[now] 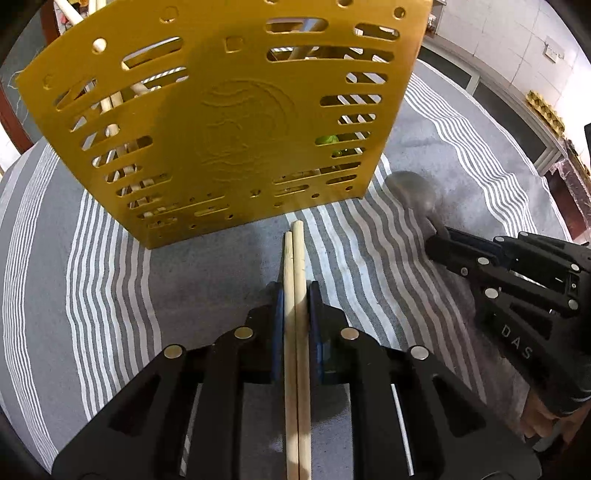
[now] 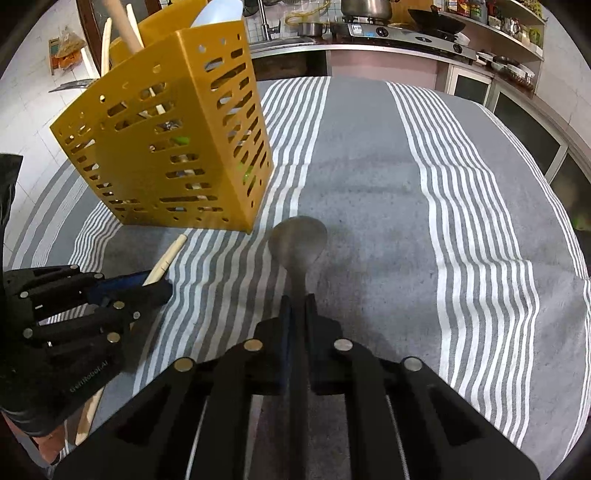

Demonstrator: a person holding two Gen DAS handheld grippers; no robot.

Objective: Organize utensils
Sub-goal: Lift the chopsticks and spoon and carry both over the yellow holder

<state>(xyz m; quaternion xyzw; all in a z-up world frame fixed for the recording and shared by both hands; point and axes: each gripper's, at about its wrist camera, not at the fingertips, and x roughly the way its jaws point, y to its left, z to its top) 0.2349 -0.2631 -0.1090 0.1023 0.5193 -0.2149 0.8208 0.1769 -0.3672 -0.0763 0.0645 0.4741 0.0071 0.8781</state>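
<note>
Left gripper (image 1: 296,295): at the bottom centre of the left wrist view, its jaws are clamped on a pair of pale round wooden chopsticks (image 1: 295,295), whose tips point up the frame toward the holder.
Right gripper (image 2: 297,306): at the bottom centre of the right wrist view, its jaws are closed on the handle of a dull grey metal spoon (image 2: 298,240); the bowl lies ahead of the jaws, low over the cloth, and I cannot tell whether it touches.
Desk cover: a grey cloth with white stripes (image 2: 369,184) spreads over the desk under both grippers.
Holder: a yellow perforated plastic utensil holder (image 1: 221,122) stands upright in the upper half of the left view and the upper left of the right view, just beyond the chopstick tips.
Done so far: several wooden sticks and something green show through the slots, so some utensils seem already stowed.
Left to do: chopsticks and spoon both remain outside.
In the way: the holder's tall front wall faces both grippers; each utensil probably must rise above its rim.
Background: a kitchen counter with stove and pots (image 2: 388,29) runs across the top of the right view.
</note>
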